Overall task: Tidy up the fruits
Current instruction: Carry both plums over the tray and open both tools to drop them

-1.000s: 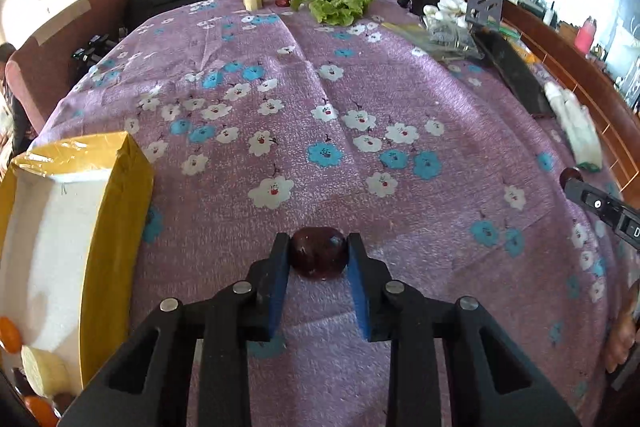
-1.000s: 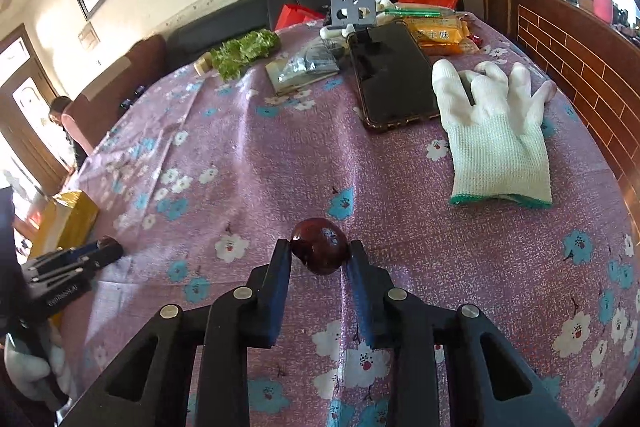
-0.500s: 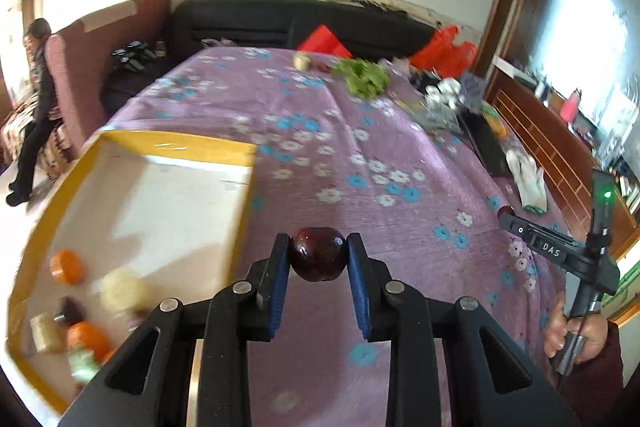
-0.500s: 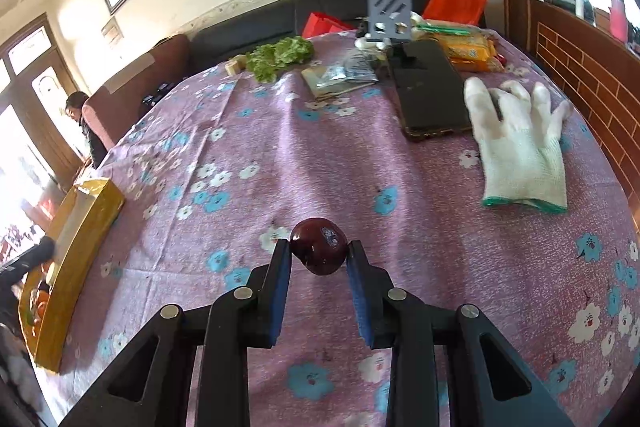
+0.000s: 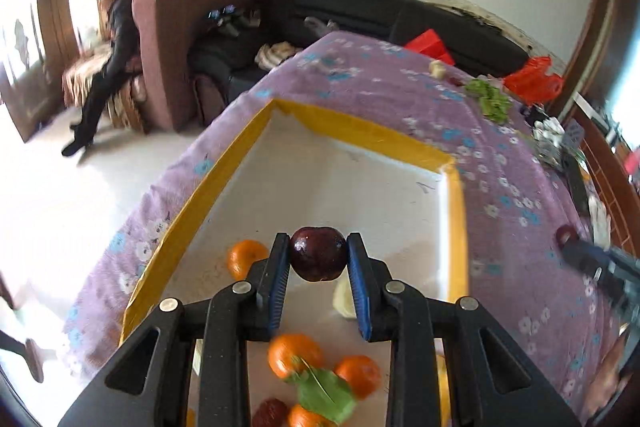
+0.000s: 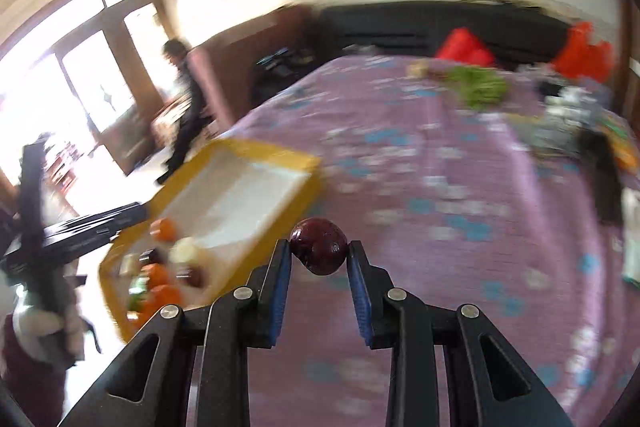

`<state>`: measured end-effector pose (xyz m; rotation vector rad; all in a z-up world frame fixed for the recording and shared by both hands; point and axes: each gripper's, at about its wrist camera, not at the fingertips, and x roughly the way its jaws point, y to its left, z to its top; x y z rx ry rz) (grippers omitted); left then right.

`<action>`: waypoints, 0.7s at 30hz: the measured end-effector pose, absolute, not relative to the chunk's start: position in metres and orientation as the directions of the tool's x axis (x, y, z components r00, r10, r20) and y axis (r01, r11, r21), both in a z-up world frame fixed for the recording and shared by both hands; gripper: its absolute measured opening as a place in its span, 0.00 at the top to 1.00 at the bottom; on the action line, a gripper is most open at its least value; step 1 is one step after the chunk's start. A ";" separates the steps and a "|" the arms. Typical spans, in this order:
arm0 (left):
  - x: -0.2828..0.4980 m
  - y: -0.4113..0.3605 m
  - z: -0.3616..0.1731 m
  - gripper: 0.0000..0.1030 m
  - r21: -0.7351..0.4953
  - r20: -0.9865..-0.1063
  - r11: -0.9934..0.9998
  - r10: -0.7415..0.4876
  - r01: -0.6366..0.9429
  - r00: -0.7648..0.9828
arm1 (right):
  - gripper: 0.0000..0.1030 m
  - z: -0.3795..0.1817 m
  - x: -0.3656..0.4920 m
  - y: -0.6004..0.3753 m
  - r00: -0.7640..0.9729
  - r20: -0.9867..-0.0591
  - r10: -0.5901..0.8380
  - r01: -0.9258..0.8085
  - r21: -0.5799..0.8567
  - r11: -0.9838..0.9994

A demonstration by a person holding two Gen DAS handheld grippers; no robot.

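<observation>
Half a second earlier the left gripper [image 5: 318, 259] was over the purple cloth beside the box, with the box off to its left; at this moment it was above the inside of the yellow-rimmed box [image 5: 456, 223], clamped on a dark red plum [image 5: 318, 258]. The right gripper [image 6: 319, 251], which had faced the glove and phone side of the table, had swung toward the box [image 6: 276, 223] and was likewise clamped on a second dark red plum [image 6: 319, 246]. That view was blurred by motion.

The table carried a purple cloth [image 5: 512, 195] printed with white and blue flowers. At its far end lay a bunch of green lettuce [image 5: 490, 99] and a red plastic bag [image 5: 534, 85]. A black sofa [image 5: 400, 15] stood behind the table under a pale wall, and a brown armchair [image 5: 168, 39] stood to the left. A person in dark clothes [image 5: 108, 55] was beside the armchair, near bright glazed doors.

The box had a white floor. Within it lay several oranges [image 5: 246, 259], a green leaf [image 5: 326, 393], a pale fruit piece [image 5: 344, 301] and another dark red fruit [image 5: 270, 413], all gathered at the near end.

Both plums were round, glossy and deep maroon, each held off any surface between blue-padded fingers. The left plum was over the box; the right plum was over the cloth, just beside the box's near corner.
</observation>
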<state>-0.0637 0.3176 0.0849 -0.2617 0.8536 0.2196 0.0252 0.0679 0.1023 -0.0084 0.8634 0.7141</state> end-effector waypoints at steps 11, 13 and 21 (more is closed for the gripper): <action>-0.018 0.347 0.042 0.73 -0.177 -0.833 0.926 0.039 -0.332 0.552 | 0.69 0.047 0.036 0.188 0.304 -0.818 0.489 -0.655 0.194 0.731; -0.017 0.349 0.040 0.73 -0.194 -0.834 0.921 0.026 -0.337 0.551 | 0.69 0.039 0.038 0.196 0.297 -0.829 0.473 -0.660 0.180 0.729; -0.037 0.340 0.060 0.43 -0.204 -0.789 0.926 0.036 -0.317 0.613 | 0.68 0.031 0.034 0.205 0.290 -0.842 0.456 -0.673 0.160 0.722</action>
